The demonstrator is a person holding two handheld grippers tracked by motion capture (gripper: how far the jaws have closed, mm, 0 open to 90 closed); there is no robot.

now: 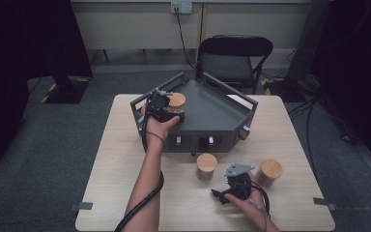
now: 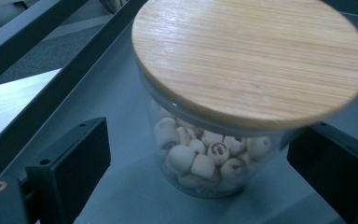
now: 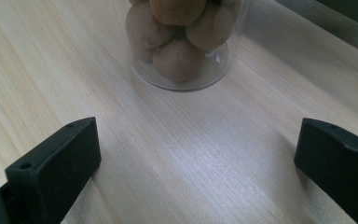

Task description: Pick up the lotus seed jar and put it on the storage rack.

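Note:
A glass jar (image 1: 177,102) with a round wooden lid (image 2: 249,58) stands on the floor of the dark grey tray (image 1: 217,113), at its left end. Pale round nuts (image 2: 205,156) fill its lower part. My left gripper (image 1: 170,112) is open, its jaws (image 2: 203,142) standing on either side of the jar with gaps to the glass. My right gripper (image 1: 227,187) hovers low over the table near its front edge, open (image 3: 198,135) with nothing between its fingers. Just ahead of it stands a second jar (image 3: 182,51) holding brown balls, with its wooden lid (image 1: 206,162) on.
A third lidded jar (image 1: 269,171) stands on the table right of my right hand. The tray has raised rails (image 2: 51,28) around it and sits at the table's (image 1: 125,159) far middle. A black folding chair (image 1: 234,60) stands behind the table.

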